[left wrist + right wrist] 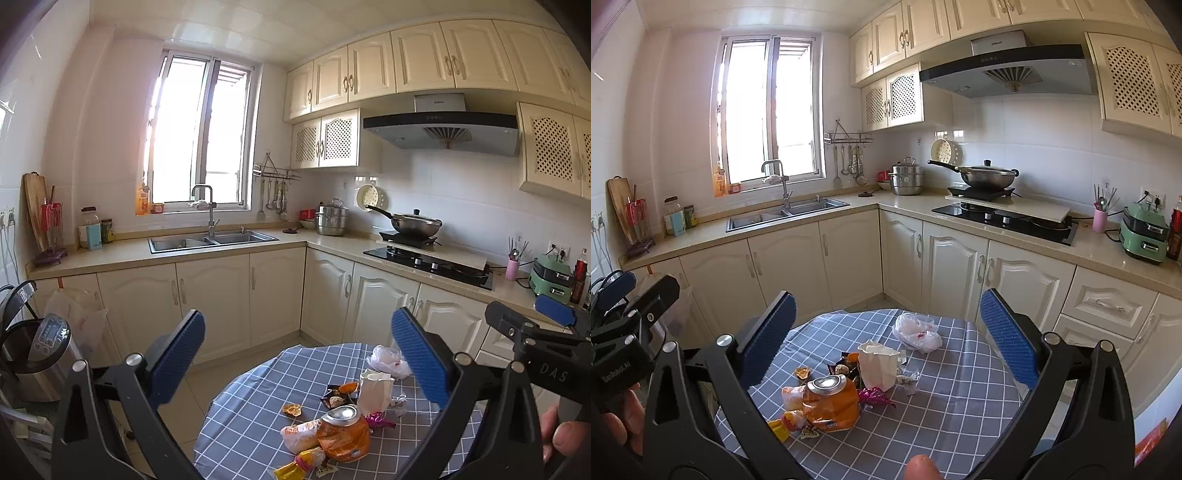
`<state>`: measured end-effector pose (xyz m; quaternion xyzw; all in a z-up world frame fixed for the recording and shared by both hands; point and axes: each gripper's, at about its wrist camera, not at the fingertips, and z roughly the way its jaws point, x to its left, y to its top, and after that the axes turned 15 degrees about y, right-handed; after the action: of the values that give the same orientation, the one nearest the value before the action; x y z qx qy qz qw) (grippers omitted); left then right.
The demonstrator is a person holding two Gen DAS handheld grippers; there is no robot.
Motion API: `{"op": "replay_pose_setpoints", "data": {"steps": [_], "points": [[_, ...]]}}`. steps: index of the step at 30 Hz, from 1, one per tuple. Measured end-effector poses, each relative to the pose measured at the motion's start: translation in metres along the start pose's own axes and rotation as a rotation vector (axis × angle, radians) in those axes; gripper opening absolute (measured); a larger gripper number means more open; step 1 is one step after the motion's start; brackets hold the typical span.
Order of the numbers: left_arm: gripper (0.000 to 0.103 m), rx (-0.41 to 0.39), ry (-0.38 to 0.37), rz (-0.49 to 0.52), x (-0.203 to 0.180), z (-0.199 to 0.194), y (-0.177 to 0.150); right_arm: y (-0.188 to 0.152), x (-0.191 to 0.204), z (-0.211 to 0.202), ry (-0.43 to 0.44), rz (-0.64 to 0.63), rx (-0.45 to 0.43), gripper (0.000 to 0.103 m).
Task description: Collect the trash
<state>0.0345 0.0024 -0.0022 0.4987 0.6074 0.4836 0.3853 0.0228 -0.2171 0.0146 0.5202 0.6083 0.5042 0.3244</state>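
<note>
A pile of trash lies on a round table with a grey checked cloth (240,417) (960,398). It holds a crumpled orange foil bag (345,434) (831,404), a white paper cup (375,391) (879,363), a crumpled clear plastic bag (388,362) (918,332), a purple candy wrapper (378,421) (875,397), yellow and orange wrappers (299,463) (786,424) and a dried orange slice (291,409) (802,372). My left gripper (299,363) is open and empty, above and short of the pile. My right gripper (886,343) is open and empty, likewise above the table.
Cream cabinets, a sink (212,240) and a hob with a wok (413,225) line the far walls. A rice cooker (37,347) stands left of the table. The right gripper also shows in the left wrist view (535,332), and the left gripper in the right wrist view (628,314).
</note>
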Motion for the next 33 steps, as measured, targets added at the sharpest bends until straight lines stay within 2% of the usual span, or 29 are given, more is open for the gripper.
{"op": "replay_pose_setpoints", "data": {"steps": [15,33], "points": [[0.099,0.014,-0.009,-0.009,0.006,0.004,-0.002,-0.005,-0.001,0.007,-0.002,0.001,0.005,0.098],[0.099,0.061,-0.01,0.011,0.005,0.03,-0.014,-0.007,-0.004,0.027,-0.008,0.005,0.049,0.098]]}}
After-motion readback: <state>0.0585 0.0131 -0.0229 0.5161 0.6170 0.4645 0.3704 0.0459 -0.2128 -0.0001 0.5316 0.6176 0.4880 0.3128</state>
